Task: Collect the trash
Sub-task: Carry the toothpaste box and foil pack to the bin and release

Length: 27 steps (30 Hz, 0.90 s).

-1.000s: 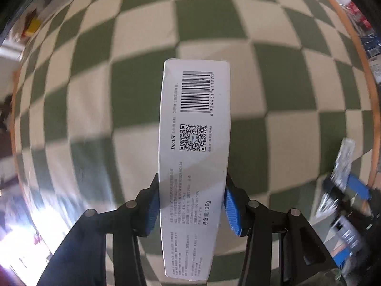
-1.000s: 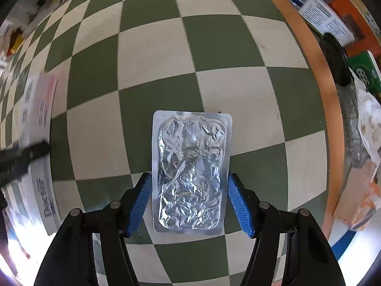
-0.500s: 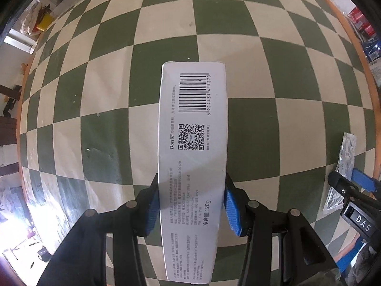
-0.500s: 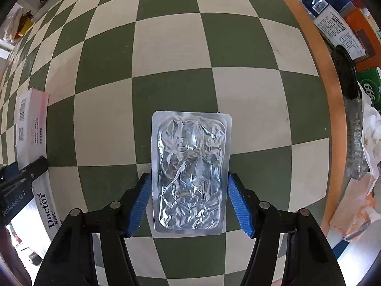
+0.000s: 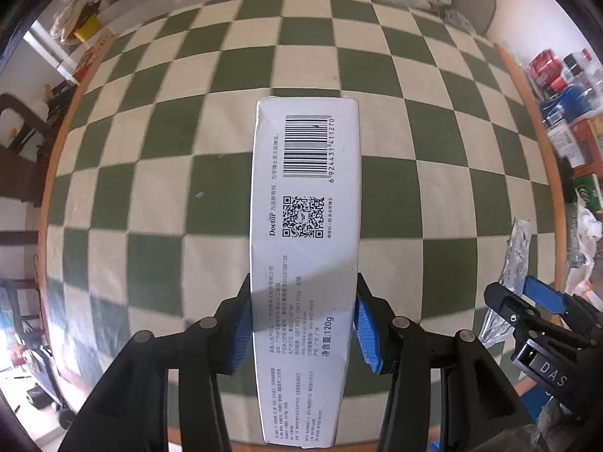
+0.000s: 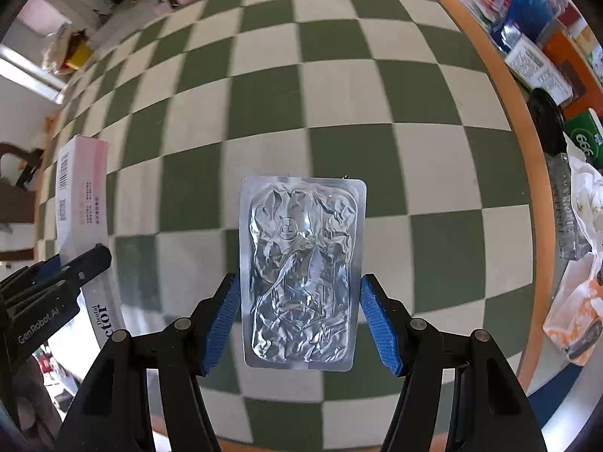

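My left gripper (image 5: 301,324) is shut on a long white toothpaste box (image 5: 305,226) with a barcode and QR code, held above the green-and-cream checkered table (image 5: 150,196). My right gripper (image 6: 299,320) is shut on a crinkled silver foil blister pack (image 6: 301,263), also held above the table. The right gripper and foil pack show at the right edge of the left wrist view (image 5: 516,260). The box and left gripper show at the left of the right wrist view (image 6: 81,218).
The round table has an orange rim (image 6: 524,143). Beyond its right side lies a pile of boxes, packets and crumpled wrappers (image 6: 573,196), with a black object (image 6: 546,113) and a clear plastic bottle (image 6: 565,207). Chairs and clutter stand off the left side (image 5: 22,143).
Both grippers have risen and tilted up, each still holding its item. More of the table, its far edge and the room beyond have come into view.
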Each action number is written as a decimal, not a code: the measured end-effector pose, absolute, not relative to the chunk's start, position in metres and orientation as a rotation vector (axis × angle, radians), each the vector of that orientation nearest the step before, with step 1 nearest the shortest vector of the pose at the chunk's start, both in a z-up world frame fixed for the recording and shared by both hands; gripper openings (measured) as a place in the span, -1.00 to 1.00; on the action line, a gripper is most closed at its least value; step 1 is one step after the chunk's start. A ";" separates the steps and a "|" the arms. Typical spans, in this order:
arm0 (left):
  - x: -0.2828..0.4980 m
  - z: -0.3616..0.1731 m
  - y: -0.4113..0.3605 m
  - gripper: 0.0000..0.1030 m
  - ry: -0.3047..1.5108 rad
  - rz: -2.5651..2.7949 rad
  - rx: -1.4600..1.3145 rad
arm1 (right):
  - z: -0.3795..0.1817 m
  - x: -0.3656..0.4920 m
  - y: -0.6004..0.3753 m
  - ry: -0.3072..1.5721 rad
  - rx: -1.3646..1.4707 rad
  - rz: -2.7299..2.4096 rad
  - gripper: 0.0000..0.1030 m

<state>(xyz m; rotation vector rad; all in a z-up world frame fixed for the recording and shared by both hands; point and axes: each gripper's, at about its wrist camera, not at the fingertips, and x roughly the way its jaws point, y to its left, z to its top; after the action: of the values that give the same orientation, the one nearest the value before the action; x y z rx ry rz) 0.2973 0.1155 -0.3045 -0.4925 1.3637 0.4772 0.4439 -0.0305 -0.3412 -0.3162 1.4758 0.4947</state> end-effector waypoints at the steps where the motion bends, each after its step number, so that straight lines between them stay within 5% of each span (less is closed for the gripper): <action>1: 0.285 -0.300 0.117 -0.15 1.349 0.481 -0.500 | -0.337 0.434 -0.031 1.465 -0.312 0.508 0.29; 16: 0.063 -0.270 0.083 -0.15 1.241 0.391 -0.560 | -0.248 0.213 -0.073 1.337 -0.155 0.539 0.29; 22: -0.016 -0.309 0.065 -0.15 1.355 0.361 -0.645 | -0.273 0.111 -0.110 1.446 -0.130 0.507 0.29; 27: -0.042 -0.391 0.059 -0.15 1.464 0.347 -0.743 | -0.337 0.066 -0.129 1.559 -0.146 0.488 0.29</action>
<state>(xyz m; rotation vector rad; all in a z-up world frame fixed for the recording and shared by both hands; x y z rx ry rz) -0.0416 0.0586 -0.3909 -0.7433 1.4639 0.3467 0.0661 -0.1290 -0.3373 -0.1465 1.5588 0.4876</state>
